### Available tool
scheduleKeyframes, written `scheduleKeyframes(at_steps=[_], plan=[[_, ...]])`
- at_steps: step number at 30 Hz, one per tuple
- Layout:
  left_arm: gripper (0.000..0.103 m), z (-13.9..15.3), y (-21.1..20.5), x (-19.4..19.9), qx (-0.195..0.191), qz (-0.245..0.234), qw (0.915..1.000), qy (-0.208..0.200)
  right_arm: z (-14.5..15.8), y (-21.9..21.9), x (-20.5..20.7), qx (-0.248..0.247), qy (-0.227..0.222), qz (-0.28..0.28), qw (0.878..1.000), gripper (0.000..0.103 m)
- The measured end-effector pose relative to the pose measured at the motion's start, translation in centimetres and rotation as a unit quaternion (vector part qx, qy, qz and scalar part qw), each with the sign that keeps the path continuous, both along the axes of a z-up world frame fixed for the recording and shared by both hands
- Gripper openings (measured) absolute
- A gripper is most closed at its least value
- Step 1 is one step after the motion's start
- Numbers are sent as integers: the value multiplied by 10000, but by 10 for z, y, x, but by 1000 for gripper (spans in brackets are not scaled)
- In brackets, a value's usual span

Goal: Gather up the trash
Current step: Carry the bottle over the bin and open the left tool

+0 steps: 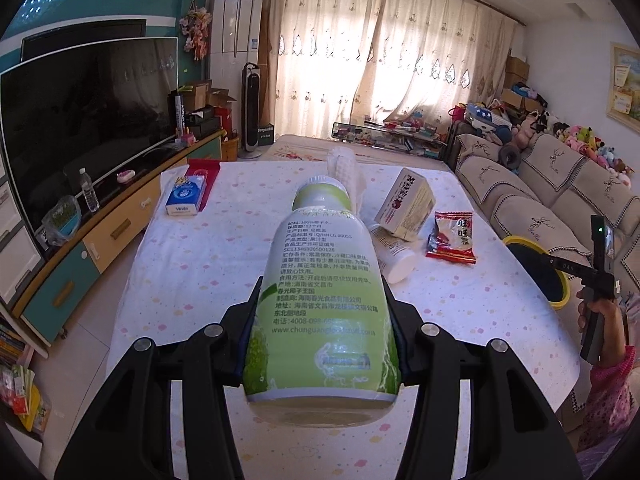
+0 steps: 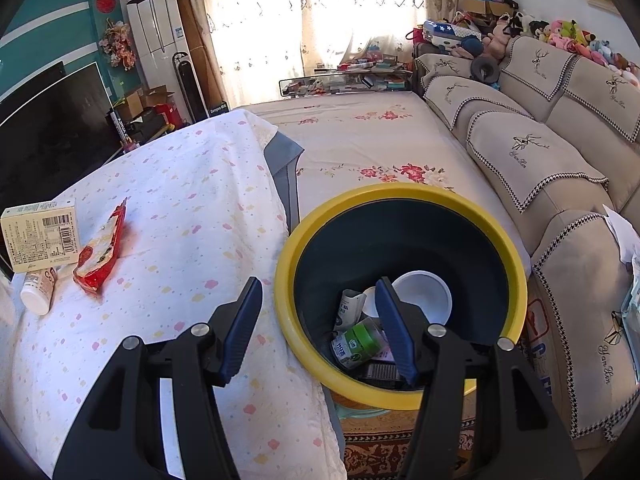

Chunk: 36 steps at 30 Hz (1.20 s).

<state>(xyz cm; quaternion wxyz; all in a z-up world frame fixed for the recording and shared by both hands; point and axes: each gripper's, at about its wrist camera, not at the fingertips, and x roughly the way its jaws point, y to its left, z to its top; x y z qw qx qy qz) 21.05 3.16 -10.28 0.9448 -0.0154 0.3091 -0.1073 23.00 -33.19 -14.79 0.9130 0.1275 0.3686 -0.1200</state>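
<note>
My left gripper is shut on a green-and-white drink bottle, held off the table with its cap pointing away. Beyond it on the dotted white tablecloth lie a cream box, a small white bottle, a red snack packet and a crumpled tissue. My right gripper stands open with nothing between its fingers, over the near left rim of the yellow-rimmed bin. In the bin lie a white cup and a green-and-white carton.
A blue tissue pack rests on a red folder at the table's far left. The TV stand runs along the left. A beige sofa flanks the right, and a floral-sheeted surface lies beyond the bin. A person's sleeve shows at right.
</note>
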Motion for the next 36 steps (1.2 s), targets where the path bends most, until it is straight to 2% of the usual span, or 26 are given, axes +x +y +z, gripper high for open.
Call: scheduleKeyframes(at_steps=[8, 11, 13, 17, 21, 23, 29, 34, 35, 36], plan=[[51, 21, -20, -3, 8, -272, 9996, -121, 16, 8, -12, 97, -218, 219, 9995, 56], [51, 24, -28, -5, 24, -378, 9992, -128, 26, 22, -16, 319, -379, 605, 9969, 56], [51, 27, -34, -6, 22, -448, 9989, -151, 34, 43, -19, 380, -473, 1071, 9924, 57], [51, 35, -43, -12, 11, -587, 9980, -223, 51, 98, -23, 475, -726, 2134, 9731, 61], [51, 45, -55, -18, -43, -811, 9963, -275, 66, 149, -27, 617, -988, 3116, 9431, 62], [51, 49, -62, -24, -50, -945, 9951, -302, 72, 169, -28, 613, -1085, 3421, 9314, 64], [51, 59, -87, -34, -11, -1310, 9906, -393, 87, 204, -33, 474, -1426, 3853, 9105, 69], [51, 64, -103, -42, -24, -1561, 9869, -408, 95, 207, -34, 545, -1577, 3908, 9052, 69], [51, 65, -105, -44, -27, -1596, 9863, -415, 96, 208, -34, 557, -1574, 3918, 9048, 66], [51, 65, -107, -45, -27, -1623, 9858, -424, 96, 206, -33, 560, -1544, 3936, 9045, 52]])
